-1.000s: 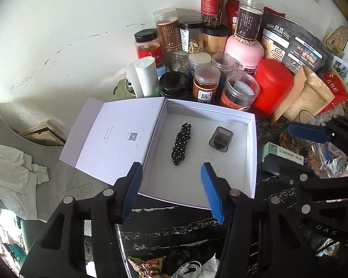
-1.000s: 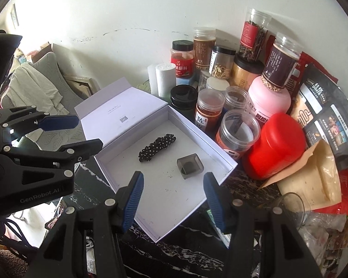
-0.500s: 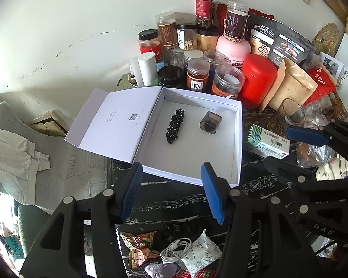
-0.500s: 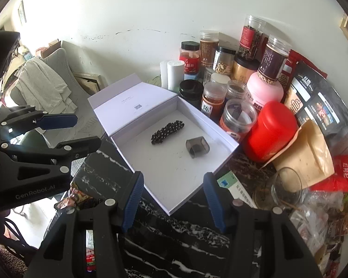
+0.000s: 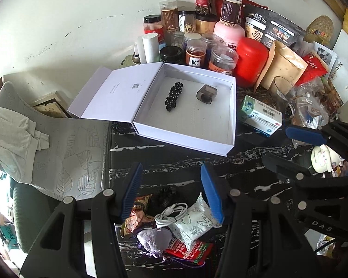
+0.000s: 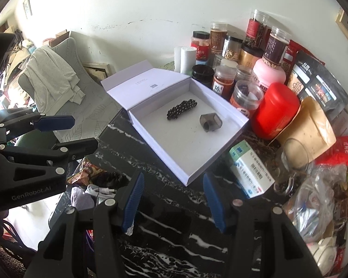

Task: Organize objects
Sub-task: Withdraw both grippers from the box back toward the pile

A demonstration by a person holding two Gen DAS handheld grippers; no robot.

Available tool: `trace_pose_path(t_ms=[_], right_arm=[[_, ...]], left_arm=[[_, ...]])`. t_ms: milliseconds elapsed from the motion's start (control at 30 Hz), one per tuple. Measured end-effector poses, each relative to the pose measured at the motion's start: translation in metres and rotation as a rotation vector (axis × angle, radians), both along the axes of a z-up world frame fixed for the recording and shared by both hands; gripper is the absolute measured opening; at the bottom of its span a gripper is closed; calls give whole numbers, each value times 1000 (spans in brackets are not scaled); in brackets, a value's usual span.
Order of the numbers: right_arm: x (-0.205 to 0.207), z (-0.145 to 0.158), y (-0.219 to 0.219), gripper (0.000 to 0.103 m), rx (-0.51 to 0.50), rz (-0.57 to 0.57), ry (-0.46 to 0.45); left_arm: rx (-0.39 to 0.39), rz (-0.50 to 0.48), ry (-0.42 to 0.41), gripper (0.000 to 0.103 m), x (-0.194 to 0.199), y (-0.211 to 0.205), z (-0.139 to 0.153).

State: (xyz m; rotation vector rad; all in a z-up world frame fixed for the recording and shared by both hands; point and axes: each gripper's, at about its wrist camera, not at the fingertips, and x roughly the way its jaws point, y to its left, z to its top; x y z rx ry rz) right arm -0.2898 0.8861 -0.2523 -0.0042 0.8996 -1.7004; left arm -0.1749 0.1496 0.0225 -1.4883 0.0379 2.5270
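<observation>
You have pulled both grippers back from the white box [image 5: 229, 115], which holds the beaded clip [image 5: 173, 95] and grey case [image 5: 206, 93], so your left gripper [image 5: 171, 191], fingers apart and empty like the right gripper [image 6: 171, 200], now frames the coiled white cable [image 5: 170, 215] nearer you.

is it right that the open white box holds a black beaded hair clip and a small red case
Not quite. The open white box holds the black beaded hair clip, but the small case beside it is smoky grey, not red. Both wrist views show it.
</observation>
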Motion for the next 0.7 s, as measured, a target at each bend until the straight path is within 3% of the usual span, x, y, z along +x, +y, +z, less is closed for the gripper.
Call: trace_pose_path(t_ms=[700], right_arm=[[-13,-107,12,54,119,-45,-54]], left_arm=[[20,48,-132,51,91,-40,-71]])
